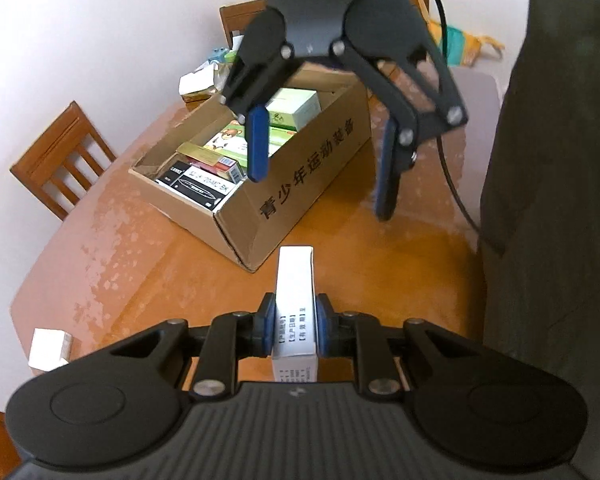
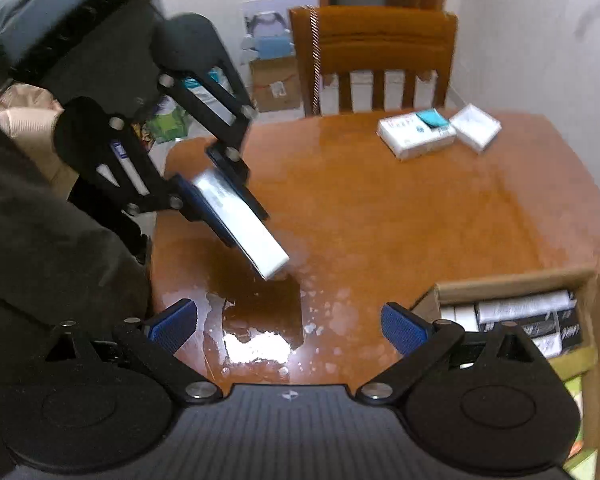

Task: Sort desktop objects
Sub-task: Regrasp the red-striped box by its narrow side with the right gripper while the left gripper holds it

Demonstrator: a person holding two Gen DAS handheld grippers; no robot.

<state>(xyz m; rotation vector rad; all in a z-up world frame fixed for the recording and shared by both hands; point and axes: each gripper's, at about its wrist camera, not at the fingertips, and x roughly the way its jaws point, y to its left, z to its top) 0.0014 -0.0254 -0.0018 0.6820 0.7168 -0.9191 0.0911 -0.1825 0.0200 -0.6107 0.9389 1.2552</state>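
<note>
The open brown cardboard carton (image 1: 260,184) with black printed characters on its side sits on the glossy orange-brown wooden table (image 1: 180,264) and already holds several small packs laid flat, so it appears to serve as the collecting bin for the sorting.

The left gripper (image 1: 294,322) carries a slim white rectangular box (image 1: 294,292) with small black print, held on its narrow edges so that its long body sticks out ahead of the fingers, above the table and just near of the carton's corner. That hold probably suits sliding it into the carton end first. Its blue pads are clamped tight on the 2 broad faces of the box.

The right gripper (image 2: 290,326) hangs over the carton's right end in the left wrist view, jaws spread wide with nothing between them; the right wrist view shows only bare table between its blue pads (image 2: 174,322).

At the far side of the table lie 2 more white packs (image 2: 416,136), 1 with a teal patch, not yet sorted. Another small white box (image 1: 48,350) rests at the table's near left edge.
</note>
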